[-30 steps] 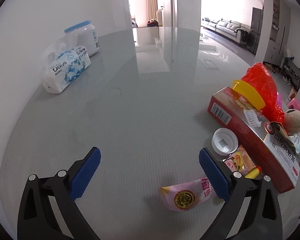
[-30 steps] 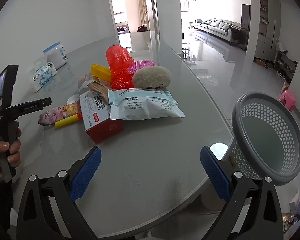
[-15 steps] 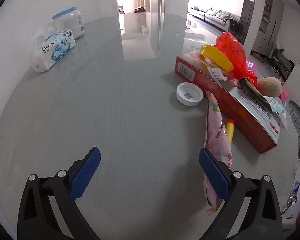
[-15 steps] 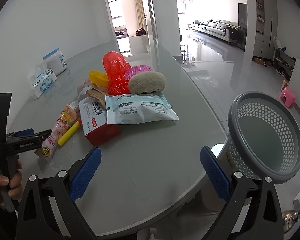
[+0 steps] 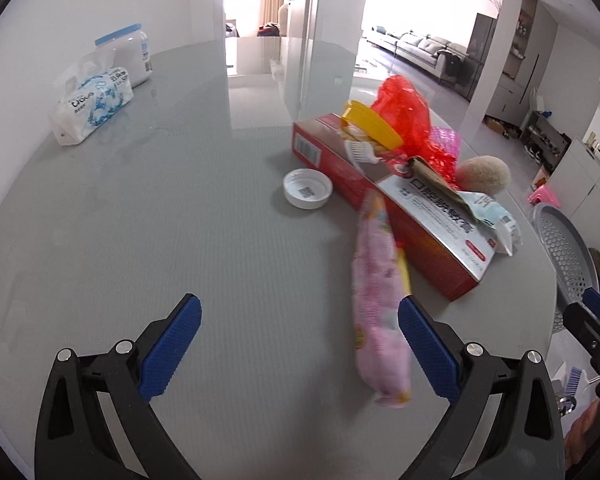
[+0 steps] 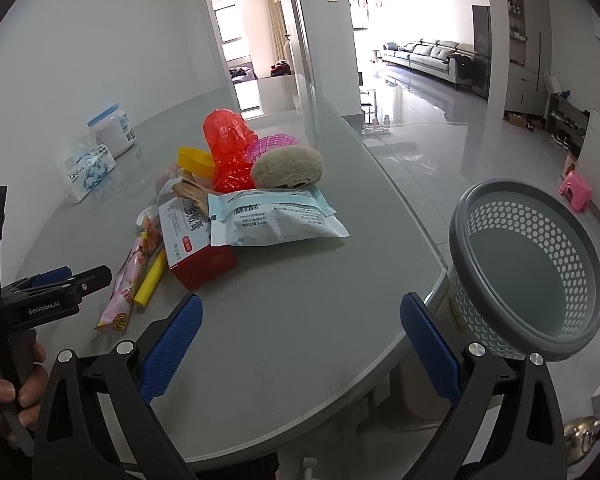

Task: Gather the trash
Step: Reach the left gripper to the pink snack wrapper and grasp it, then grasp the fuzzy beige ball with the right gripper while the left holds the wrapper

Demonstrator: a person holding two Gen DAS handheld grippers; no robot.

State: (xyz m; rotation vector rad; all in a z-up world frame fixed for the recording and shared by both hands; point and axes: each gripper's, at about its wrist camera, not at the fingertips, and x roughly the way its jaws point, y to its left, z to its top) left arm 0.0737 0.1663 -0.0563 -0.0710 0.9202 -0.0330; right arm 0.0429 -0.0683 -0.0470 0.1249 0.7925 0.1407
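A: Left gripper (image 5: 299, 344)?
B: Jaws spread wide, nothing between the blue pads, low over the grey table (image 5: 180, 208). Its right pad sits just beside the pink snack wrapper (image 5: 378, 312), which looks blurred in the left wrist view; contact can't be judged.
A: Right gripper (image 6: 298, 342)?
B: Also wide apart and empty, above the near edge of the table. A hand (image 6: 4, 400) at the left border holds the handle of the left gripper.
A: Where's the trash?
B: All on the table. Nearest is the pink snack wrapper, lying flat, long axis running away from the camera. A yellow tube (image 6: 151, 280) lies alongside it, touching, between the wrapper and the red box (image 6: 198, 248). Past those, a white lid (image 5: 308, 189) sits open side up just beside the box's long side.
A: On the box?
B: A pale blue pouch (image 6: 272, 220) leans across its near end. Farther back there's a brown scrap (image 6: 192, 194), a yellow lid (image 6: 196, 160), a red plastic bag (image 6: 228, 148), a pink mesh piece (image 6: 272, 146) and a beige fuzzy ball (image 6: 288, 168), piled touching each other.
A: Bin?
B: Grey perforated basket (image 6: 528, 264) off the table's right edge, beside it, tilted toward the right wrist camera, nothing visible inside.
A: Far end?
B: Tissue pack (image 5: 92, 106) and a white jar with a blue lid (image 5: 126, 56) by the wall, just beside each other, well apart from the pile.
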